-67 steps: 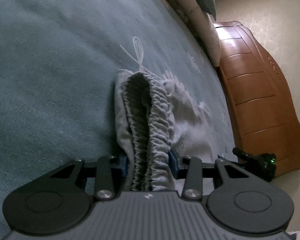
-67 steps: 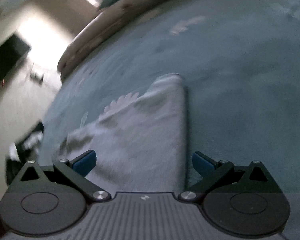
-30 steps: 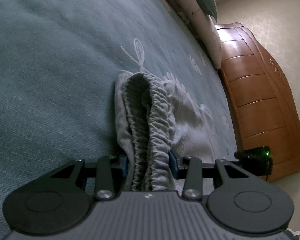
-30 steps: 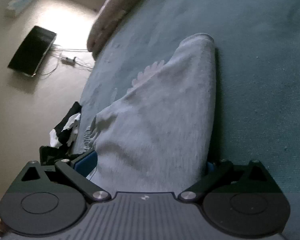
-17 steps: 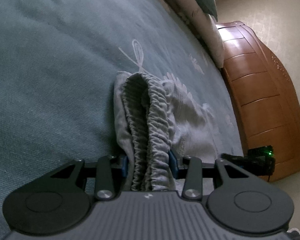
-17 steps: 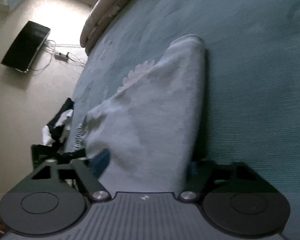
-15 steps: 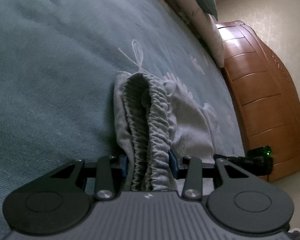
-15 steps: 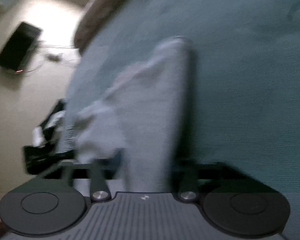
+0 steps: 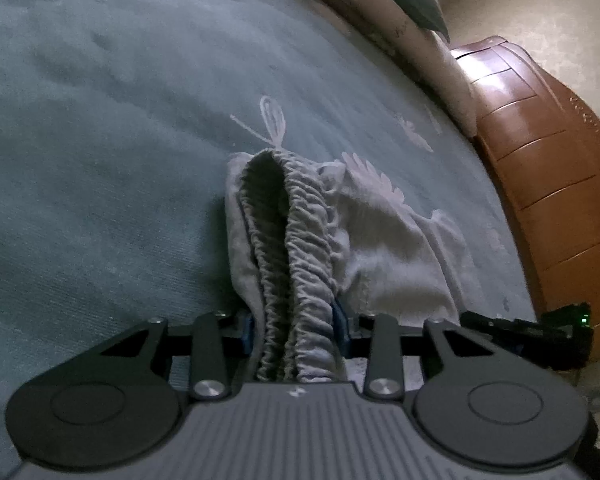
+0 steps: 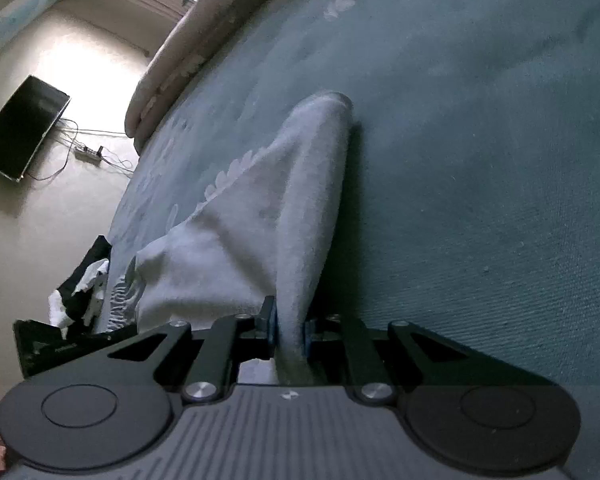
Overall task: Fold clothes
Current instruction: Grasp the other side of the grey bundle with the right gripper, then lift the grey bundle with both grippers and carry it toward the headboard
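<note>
A pale grey garment with a ruched elastic waistband (image 9: 304, 248) lies on a teal bedspread (image 9: 100, 140). My left gripper (image 9: 294, 326) is shut on the bunched waistband, which fills the gap between its blue pads. In the right wrist view the same garment (image 10: 260, 208) rises as a folded ridge from my right gripper (image 10: 290, 332), whose pads pinch a narrow edge of the cloth. The right gripper's body (image 9: 540, 330), black with a green light, shows at the right edge of the left wrist view.
Pillows (image 9: 400, 4) line the far side of the bed, beside a wooden headboard (image 9: 548, 152). Off the bed's left edge in the right wrist view lie a dark and white heap of clothes (image 10: 80, 280), a flat black screen (image 10: 20, 128) and a power strip (image 10: 88, 152).
The right gripper, open around the cloth a second ago, has closed on its edge. The left gripper has kept its hold on the waistband and barely moved.
</note>
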`<action>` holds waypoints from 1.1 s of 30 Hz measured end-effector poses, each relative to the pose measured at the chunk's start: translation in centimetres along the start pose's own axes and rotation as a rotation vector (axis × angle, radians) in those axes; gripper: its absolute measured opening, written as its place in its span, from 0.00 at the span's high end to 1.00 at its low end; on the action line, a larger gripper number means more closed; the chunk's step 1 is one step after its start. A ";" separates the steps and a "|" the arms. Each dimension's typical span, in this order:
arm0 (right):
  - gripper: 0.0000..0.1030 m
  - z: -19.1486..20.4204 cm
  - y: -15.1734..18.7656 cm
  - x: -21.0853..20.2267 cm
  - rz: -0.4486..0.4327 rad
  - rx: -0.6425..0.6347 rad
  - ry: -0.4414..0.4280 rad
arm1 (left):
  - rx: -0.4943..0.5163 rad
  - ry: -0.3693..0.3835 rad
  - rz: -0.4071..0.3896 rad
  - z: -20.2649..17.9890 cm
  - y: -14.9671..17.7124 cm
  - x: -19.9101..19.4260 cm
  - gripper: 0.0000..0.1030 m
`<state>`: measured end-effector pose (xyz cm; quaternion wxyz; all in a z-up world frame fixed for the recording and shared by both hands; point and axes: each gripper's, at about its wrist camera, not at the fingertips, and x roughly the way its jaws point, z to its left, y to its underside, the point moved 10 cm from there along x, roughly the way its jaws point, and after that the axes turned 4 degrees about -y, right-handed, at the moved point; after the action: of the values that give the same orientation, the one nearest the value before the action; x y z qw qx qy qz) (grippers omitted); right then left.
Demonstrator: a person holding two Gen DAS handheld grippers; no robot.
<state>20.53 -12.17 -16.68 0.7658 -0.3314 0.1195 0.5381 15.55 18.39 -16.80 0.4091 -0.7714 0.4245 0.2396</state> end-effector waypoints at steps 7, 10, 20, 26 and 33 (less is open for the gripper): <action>0.88 3.6 -0.9 -2.5 -0.054 -0.032 -0.140 | 0.082 0.008 -0.028 -3.8 -1.0 -0.9 0.68; 0.88 5.3 -0.9 -3.6 -0.071 -0.069 -0.167 | 0.117 0.011 -0.040 -5.4 -1.5 -1.3 0.68; 0.88 6.3 -1.0 -10.0 -0.190 -0.141 -0.150 | 0.256 0.049 -0.061 -13.1 -3.0 -0.1 0.71; 0.87 3.9 -1.7 -15.5 -0.295 -0.155 -0.070 | 0.367 0.101 -0.041 -20.7 -3.7 3.4 0.71; 0.87 0.6 -2.5 -21.2 -0.413 -0.165 0.026 | 0.481 0.161 0.010 -30.1 -3.5 8.8 0.71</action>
<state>14.41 -28.08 -3.84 0.8283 -0.4175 0.0146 0.3734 23.79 -9.74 -5.03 0.5447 -0.6662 0.5044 0.0714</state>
